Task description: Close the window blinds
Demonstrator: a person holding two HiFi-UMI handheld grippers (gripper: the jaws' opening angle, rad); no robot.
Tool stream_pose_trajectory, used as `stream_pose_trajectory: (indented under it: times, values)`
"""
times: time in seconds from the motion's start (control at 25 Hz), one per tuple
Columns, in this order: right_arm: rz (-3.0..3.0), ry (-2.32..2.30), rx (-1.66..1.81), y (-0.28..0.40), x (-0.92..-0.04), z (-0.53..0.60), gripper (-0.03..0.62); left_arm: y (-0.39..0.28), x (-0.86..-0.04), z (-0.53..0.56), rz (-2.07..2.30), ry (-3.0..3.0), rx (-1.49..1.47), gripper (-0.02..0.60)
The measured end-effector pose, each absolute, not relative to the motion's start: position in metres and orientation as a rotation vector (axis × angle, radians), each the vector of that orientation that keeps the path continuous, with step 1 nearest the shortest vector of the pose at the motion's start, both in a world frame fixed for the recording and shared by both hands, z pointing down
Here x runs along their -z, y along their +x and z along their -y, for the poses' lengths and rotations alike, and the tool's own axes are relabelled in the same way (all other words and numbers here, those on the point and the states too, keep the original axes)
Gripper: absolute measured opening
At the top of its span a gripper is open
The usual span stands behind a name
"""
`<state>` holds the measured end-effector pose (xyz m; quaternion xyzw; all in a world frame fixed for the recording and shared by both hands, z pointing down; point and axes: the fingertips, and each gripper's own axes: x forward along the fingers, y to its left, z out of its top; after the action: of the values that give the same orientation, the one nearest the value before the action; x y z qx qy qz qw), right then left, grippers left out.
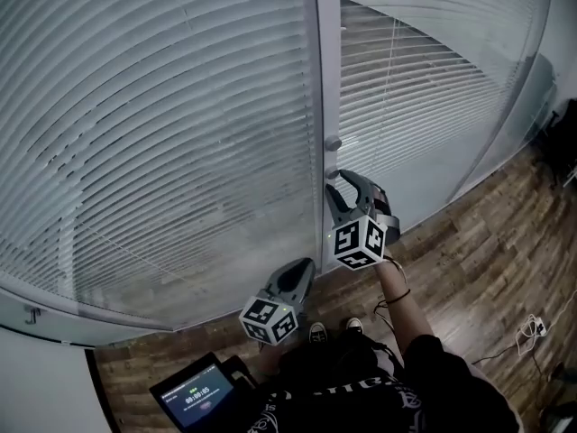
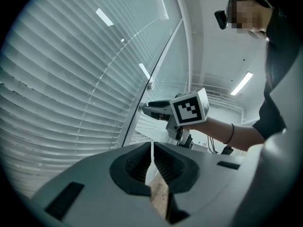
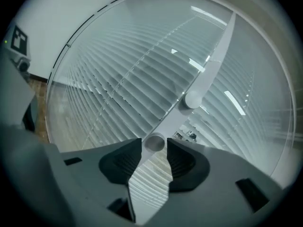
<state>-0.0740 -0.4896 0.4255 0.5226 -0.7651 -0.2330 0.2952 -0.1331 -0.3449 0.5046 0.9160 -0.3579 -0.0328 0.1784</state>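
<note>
Horizontal white blinds hang behind two glass panes, a left pane (image 1: 162,124) and a right pane (image 1: 424,88), with a white upright frame (image 1: 326,61) between them. Two round knobs sit on that frame, an upper knob (image 1: 333,142) (image 3: 192,100) and a lower knob (image 1: 332,174) (image 3: 154,143). My right gripper (image 1: 336,181) (image 3: 154,145) is open, its fingertips on either side of the lower knob with a thin gap on each side. My left gripper (image 1: 306,265) (image 2: 152,148) hangs lower and nearer to me, shut on nothing, pointing up at the frame.
Wooden floor (image 1: 478,251) runs along the foot of the glass. A dark tablet with a lit screen (image 1: 194,393) is at the lower left. A white cable (image 1: 532,327) lies on the floor at the right, and a dark object (image 1: 563,142) stands at the right edge.
</note>
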Motion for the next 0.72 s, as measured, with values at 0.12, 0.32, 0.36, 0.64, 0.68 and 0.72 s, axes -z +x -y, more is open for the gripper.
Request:
stream_pose_trajectory:
  times: [0.12,0.32,0.36,0.64,0.68,0.72]
  values:
    - [2.006,1.347,0.671,-0.079,-0.429,0.501,0.153,-0.14,-0.505,0.351,1.058,2.567,0.096,0.005]
    - [2.037,1.374,0.713,-0.074,-0.421,0.51,0.138,-0.143,-0.501,0.366,1.125,2.532,0.124,0.005]
    - [2.056,1.381,0.7,-0.075,-0.421,0.511,0.138,-0.145,-0.501,0.369,1.135,2.525,0.128,0.005]
    - [2.527,1.654,-0.111,-0.056,-0.42,0.524,0.135,-0.131,-0.503,0.386,1.159,2.501,0.126,0.005]
    - [2.613,1.686,-0.342,-0.052,-0.42,0.527,0.135,-0.13,-0.501,0.389,1.162,2.5,0.126,0.005]
    - [2.687,1.701,-0.582,-0.049,-0.419,0.529,0.135,-0.129,-0.499,0.391,1.165,2.499,0.127,0.005]
